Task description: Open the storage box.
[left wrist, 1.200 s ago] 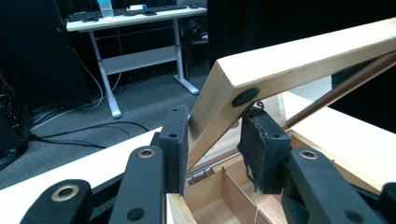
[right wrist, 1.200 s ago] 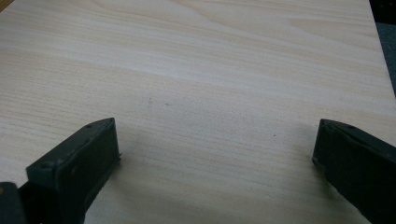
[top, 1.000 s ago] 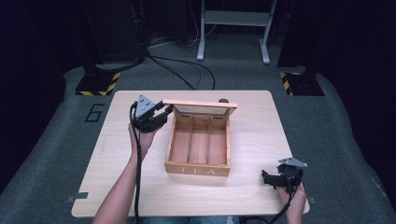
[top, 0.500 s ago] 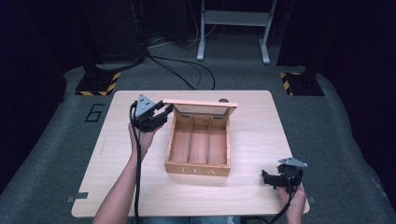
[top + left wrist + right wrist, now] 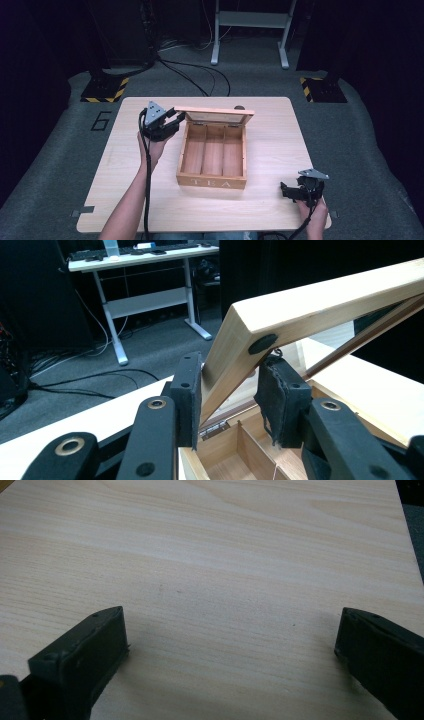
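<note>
We have the left gripper [image 5: 172,120] up at the far left corner of the tea box [image 5: 212,155], and its two pads are clamped on the corner of the raised lid [image 5: 215,113], one pad on each face of the wood. In the left gripper view that grip is plain: the lid [image 5: 310,315] slants up and away from between the pads [image 5: 187,395], with a small black bumper on its corner and a brass hinge [image 5: 215,429] just below. The box sits near the middle of the table [image 5: 125,165], open, its three long compartments bare, the word TEA on its near wall. Our right gripper [image 5: 295,192] rests low at the near right corner of the table, well apart from the box, jaws spread wide with nothing between them; in the right gripper view we see plain wood grain of the table [image 5: 225,570] between the two jaws. Room to move: a broad bare strip lies left of the box and another to its right. The right gripper sits close to the table's near edge and right edge. Beyond the far edge, cables [image 5: 190,75] run across the grey floor.
</note>
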Motion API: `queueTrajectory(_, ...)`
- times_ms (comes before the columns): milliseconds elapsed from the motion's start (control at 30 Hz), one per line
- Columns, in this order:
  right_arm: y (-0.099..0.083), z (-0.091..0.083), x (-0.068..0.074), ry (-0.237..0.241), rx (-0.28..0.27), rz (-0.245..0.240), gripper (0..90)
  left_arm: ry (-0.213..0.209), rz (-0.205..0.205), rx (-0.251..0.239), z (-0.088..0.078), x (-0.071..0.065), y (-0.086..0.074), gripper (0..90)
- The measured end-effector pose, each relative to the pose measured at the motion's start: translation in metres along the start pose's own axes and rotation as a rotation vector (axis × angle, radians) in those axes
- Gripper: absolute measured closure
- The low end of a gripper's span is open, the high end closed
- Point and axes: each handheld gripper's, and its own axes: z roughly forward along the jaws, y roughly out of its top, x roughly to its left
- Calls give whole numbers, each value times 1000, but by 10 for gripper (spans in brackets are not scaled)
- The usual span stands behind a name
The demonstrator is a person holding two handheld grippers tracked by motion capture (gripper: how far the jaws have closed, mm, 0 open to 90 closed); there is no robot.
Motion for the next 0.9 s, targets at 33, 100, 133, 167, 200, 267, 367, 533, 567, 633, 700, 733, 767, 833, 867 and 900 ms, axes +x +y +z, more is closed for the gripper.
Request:
queueTrajectory(33, 0, 0, 0, 0, 0, 1, 0, 0, 0, 1, 0, 0, 0, 623)
queueTrajectory(100, 0, 0, 0, 0, 0, 0, 0, -1, 1, 2, 0, 0, 0, 623)
queueTrajectory(133, 0, 0, 0, 0, 0, 1, 0, -1, 1, 3, 0, 0, 0, 623)
queueTrajectory(167, 0, 0, 0, 0, 1, 3, 0, -1, 1, 3, 0, 0, 0, 622)
queueTrajectory(200, 0, 0, 0, 0, 1, 3, 0, 0, 2, 4, 0, 0, 0, 622)
queueTrajectory(267, 0, 0, 0, 0, 0, 3, 0, 2, 2, 5, 0, 0, 0, 623)
queueTrajectory(367, 0, 0, 0, 0, 0, 3, 0, -1, 4, 10, -1, 0, 0, 623)
queueTrajectory(533, 0, 0, 0, 0, 0, 3, 0, 0, 4, 11, -1, 0, 0, 623)
queueTrajectory(567, 0, 0, 0, 0, 0, 3, 0, 0, 4, 11, -1, 0, 0, 623)
queueTrajectory(633, 0, 0, 0, 0, 0, 4, 0, 0, 4, 10, -1, 0, 0, 623)
queueTrajectory(700, 0, 0, 0, 0, 0, 3, 0, 0, 5, 10, -1, 0, 0, 623)
queueTrajectory(733, 0, 0, 0, 0, 1, 3, 0, 0, 5, 11, -1, 0, 0, 623)
queueTrajectory(767, 0, 0, 0, 0, 0, 4, 0, 0, 5, 11, -1, 0, 0, 623)
queueTrajectory(833, 0, 0, 0, 0, 0, 3, 0, 0, 5, 11, -1, 0, 0, 623)
queueTrajectory(867, 0, 0, 0, 0, 0, 3, 0, 0, 5, 11, -1, 0, 0, 623)
queueTrajectory(900, 0, 0, 0, 0, 0, 3, 0, 0, 5, 11, -1, 0, 0, 623)
